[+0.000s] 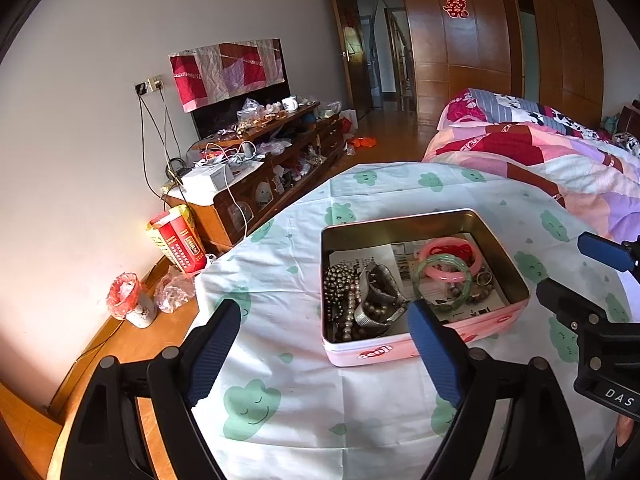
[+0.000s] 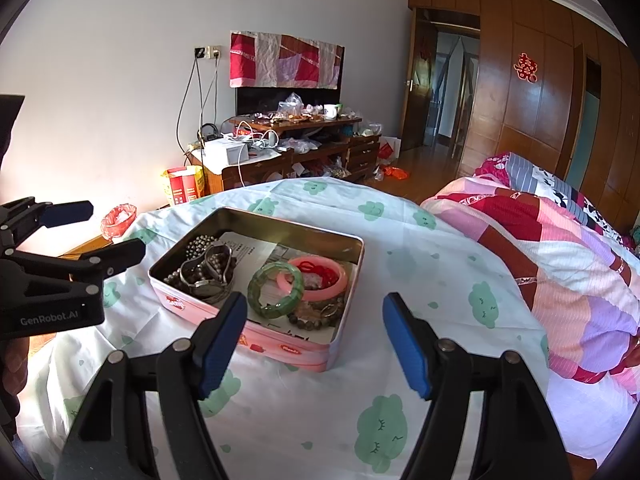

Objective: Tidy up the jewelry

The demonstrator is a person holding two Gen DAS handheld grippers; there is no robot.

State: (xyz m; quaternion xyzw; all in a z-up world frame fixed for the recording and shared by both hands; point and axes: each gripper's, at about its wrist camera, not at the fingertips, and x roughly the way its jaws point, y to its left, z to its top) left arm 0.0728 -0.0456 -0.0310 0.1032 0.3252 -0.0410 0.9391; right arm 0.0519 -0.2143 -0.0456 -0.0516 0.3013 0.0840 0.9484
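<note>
Left tongs hang released and empty above the cloth-covered desk, just left of the pink tin; one finger overlaps the tin's near edge in the left wrist view.

All jewelry in view sits inside the lidless tin on a paper lining. Left end: a heap of dark beads and pearl strands with a silver bangle lying on them. Right end: a green bangle leaning against a pink bangle, red cord inside the pink one, brown bead bracelet and small rings near the front wall.

Right tongs also released, empty, hovering near the tin's front right corner.

Step is unclear: the scene fits pieces waiting to be sorted out of the tin, or pieces already gathered into it. Nothing lies loose on the cloth. Any pick here would call for separating tangled strands; bangles look like the easier grab, being rigid.
</note>
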